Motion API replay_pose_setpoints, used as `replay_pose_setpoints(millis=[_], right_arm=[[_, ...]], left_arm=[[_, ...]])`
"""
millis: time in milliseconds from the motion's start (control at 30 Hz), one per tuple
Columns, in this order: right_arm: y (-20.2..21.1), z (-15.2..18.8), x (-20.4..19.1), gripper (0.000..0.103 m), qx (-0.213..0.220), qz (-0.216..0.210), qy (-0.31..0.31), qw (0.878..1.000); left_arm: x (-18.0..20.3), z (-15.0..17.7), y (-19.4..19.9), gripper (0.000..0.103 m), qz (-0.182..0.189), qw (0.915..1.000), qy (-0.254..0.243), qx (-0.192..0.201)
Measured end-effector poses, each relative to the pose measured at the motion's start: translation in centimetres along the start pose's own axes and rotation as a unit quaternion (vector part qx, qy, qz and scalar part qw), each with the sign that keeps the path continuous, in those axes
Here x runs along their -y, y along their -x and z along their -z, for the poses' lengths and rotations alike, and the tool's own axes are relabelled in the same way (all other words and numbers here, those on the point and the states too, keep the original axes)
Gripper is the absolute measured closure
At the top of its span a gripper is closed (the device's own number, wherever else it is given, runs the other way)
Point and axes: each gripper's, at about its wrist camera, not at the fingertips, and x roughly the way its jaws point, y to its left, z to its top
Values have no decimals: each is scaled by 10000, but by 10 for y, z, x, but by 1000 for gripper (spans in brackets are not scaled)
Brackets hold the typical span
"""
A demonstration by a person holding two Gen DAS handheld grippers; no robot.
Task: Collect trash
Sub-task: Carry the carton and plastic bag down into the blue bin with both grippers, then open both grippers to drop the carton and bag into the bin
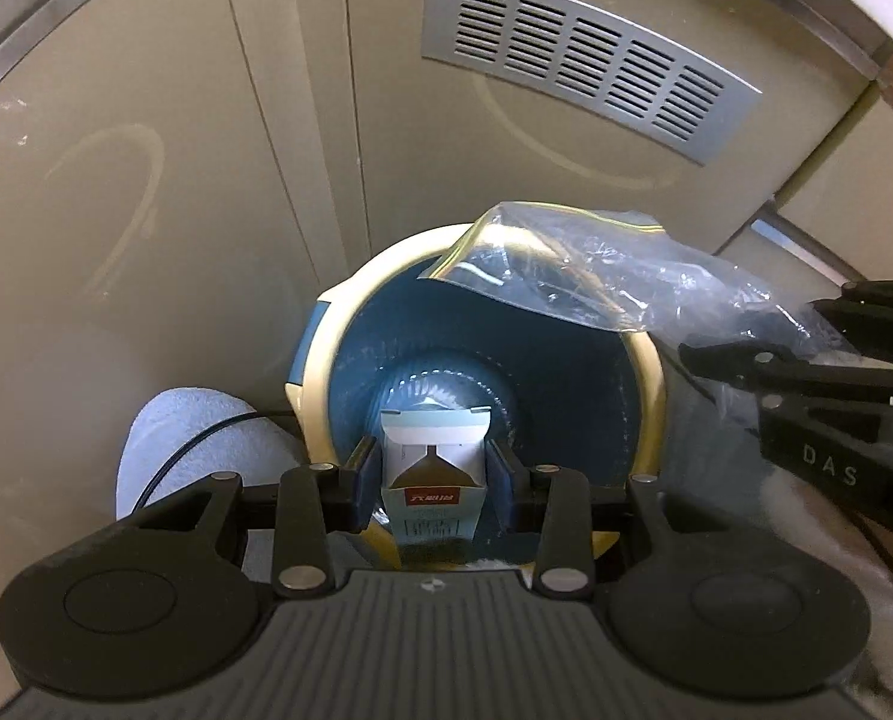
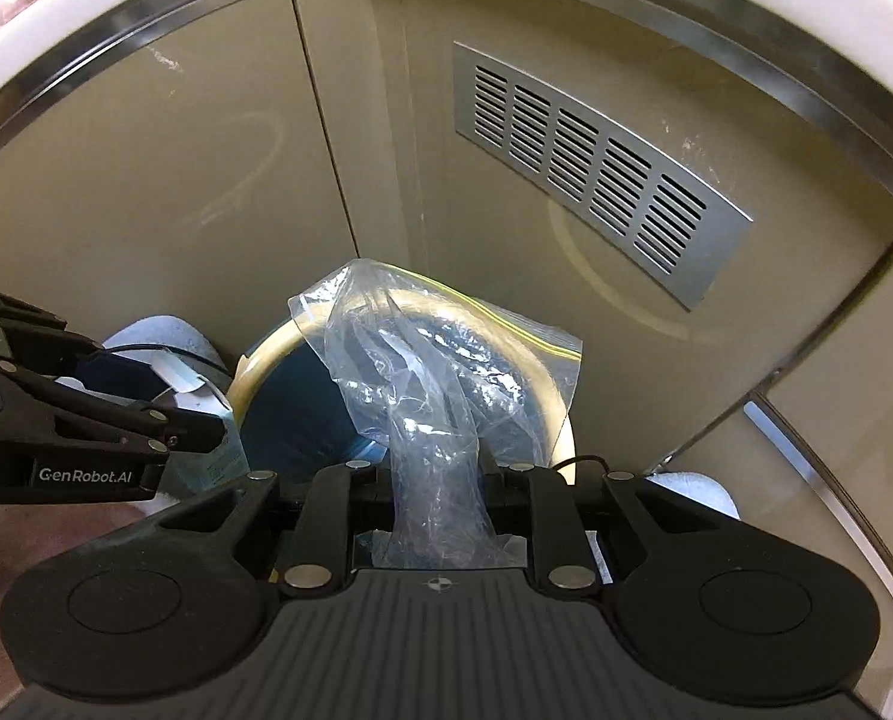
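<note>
A round trash bin (image 1: 647,372) with a cream rim and a blue liner stands on the floor, open below both grippers; it also shows in the right wrist view (image 2: 278,354). My left gripper (image 1: 434,468) is shut on a small pale blue and white carton (image 1: 431,492) with its top flaps open, held over the bin's mouth. My right gripper (image 2: 437,468) is shut on a crumpled clear zip bag (image 2: 422,384), which hangs over the bin's rim; the bag shows at the right in the left wrist view (image 1: 596,264).
Beige cabinet doors stand behind the bin, with a metal vent grille (image 1: 584,60) and a metal-edged white counter rim above. A white padded roll (image 1: 200,450) lies to the left of the bin. My left gripper enters the right wrist view at the left (image 2: 86,426).
</note>
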Motion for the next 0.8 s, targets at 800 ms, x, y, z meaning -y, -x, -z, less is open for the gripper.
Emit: replay_pose_setpoints(millis=[800], right_arm=[[-50, -4, -18, 80, -956, -134, 415, 9945]], left_arm=[[-9, -12, -28, 61, 221, 9993, 234, -188]])
